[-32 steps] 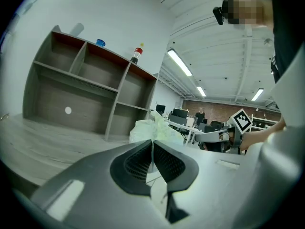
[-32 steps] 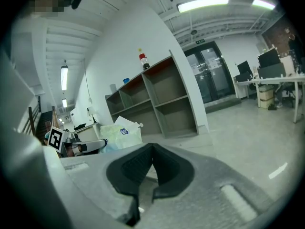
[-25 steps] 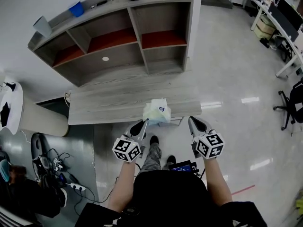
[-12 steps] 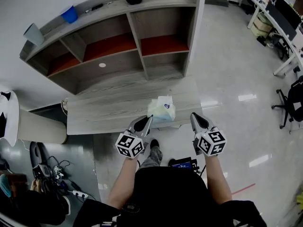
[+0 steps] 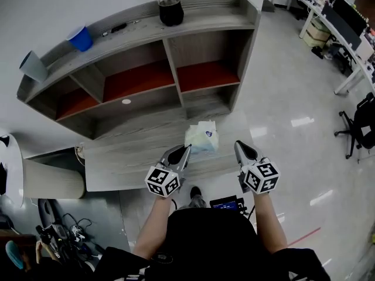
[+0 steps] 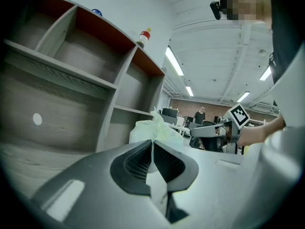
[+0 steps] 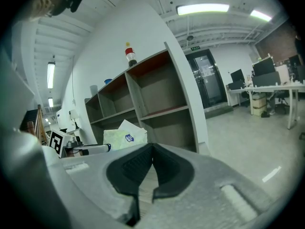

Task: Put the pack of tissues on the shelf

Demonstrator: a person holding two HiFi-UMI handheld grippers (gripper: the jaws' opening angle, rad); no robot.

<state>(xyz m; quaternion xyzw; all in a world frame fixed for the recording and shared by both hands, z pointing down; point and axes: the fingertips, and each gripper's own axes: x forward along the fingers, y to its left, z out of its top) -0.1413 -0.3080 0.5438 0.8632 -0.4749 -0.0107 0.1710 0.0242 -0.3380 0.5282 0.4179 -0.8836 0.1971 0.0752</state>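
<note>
The pack of tissues (image 5: 201, 138), pale green and white with a small blue mark, hangs over the grey wooden table (image 5: 129, 157) in front of the shelf unit (image 5: 171, 57). My left gripper (image 5: 187, 149) is shut on the pack's wrapper edge at its left side. In the left gripper view the pack (image 6: 147, 129) sits just past the closed left gripper (image 6: 152, 142), a thin film between the pads. My right gripper (image 5: 239, 146) is a little to the pack's right, shut and holding nothing. The right gripper view shows the right gripper (image 7: 152, 146) closed, with the pack (image 7: 123, 137) at its left.
The shelf has red-backed open compartments. On its top stand a dark bottle (image 5: 170, 6), a blue cup (image 5: 80, 38) and a grey cup (image 5: 33, 66). A pale cylinder (image 5: 50, 179) and cables (image 5: 58, 239) lie left; an office chair (image 5: 360, 124) and desks stand right.
The person has stepped forward. Both grippers and the held pack now sit farther in over the table, nearer the shelf, and the shelf top with the bottle has come into view.
</note>
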